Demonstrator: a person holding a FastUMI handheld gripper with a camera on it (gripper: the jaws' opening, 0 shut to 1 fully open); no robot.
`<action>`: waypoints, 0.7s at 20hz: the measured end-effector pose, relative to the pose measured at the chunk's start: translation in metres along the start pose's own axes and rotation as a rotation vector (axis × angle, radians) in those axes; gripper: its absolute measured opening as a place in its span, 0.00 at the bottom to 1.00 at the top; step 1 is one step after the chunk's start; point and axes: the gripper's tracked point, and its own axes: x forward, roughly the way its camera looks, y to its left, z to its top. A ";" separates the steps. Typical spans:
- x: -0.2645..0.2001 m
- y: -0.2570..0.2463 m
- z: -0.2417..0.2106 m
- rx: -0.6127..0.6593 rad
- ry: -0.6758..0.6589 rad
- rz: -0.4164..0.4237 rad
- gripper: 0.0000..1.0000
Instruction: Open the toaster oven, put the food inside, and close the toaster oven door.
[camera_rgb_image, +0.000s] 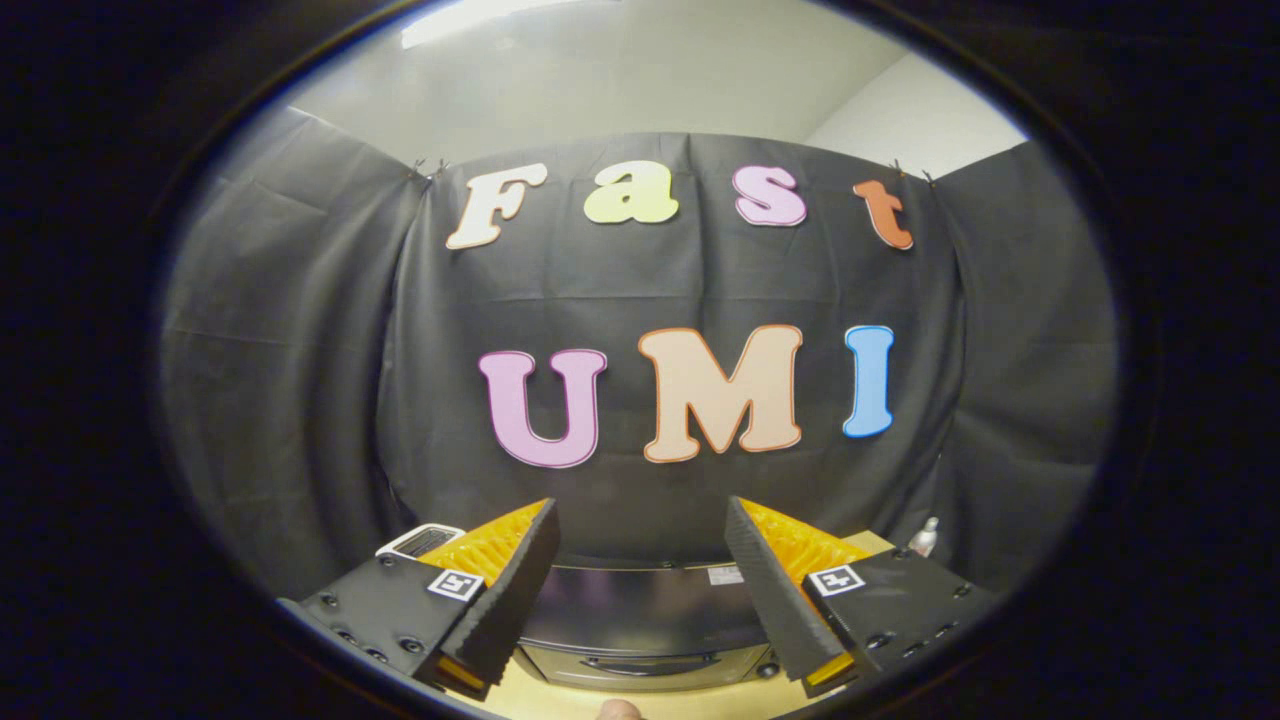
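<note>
Just below and ahead of my fingers sits the toaster oven (640, 625), a dark box on the pale wooden table (560, 700), its flat top showing between the two fingers and its front face turned toward me. My gripper (640, 545) is held high above it with the fingers spread wide apart and nothing between them, so I'm carrying nothing. The door looks closed, I'd say, with its handle (640, 662) running as a thin bar across the front, low down and near the table edge. So I judge we're at the very first step: the approach to open the door, nothing yet done. The oven's long axis runs side to side across my line of reach, and the handle lies along that same line, so the next move calls for me to tip down and drop toward that bar, bringing the fingers over and under it (a pull outward and down should swing the door, if it hinges at the bottom, which I can't confirm from here). A white slotted appliance (420, 540) stands off beyond my left finger, and a small white bottle (925, 537) beyond my right. A rounded pale something (618, 709) pokes in at the table's near edge; I can't tell what it is.
</note>
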 end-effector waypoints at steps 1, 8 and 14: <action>0.002 -0.001 -0.012 0.013 0.018 -0.001 1.00; 0.017 0.000 -0.113 0.004 0.216 -0.008 1.00; 0.032 0.002 -0.196 -0.012 0.343 -0.005 1.00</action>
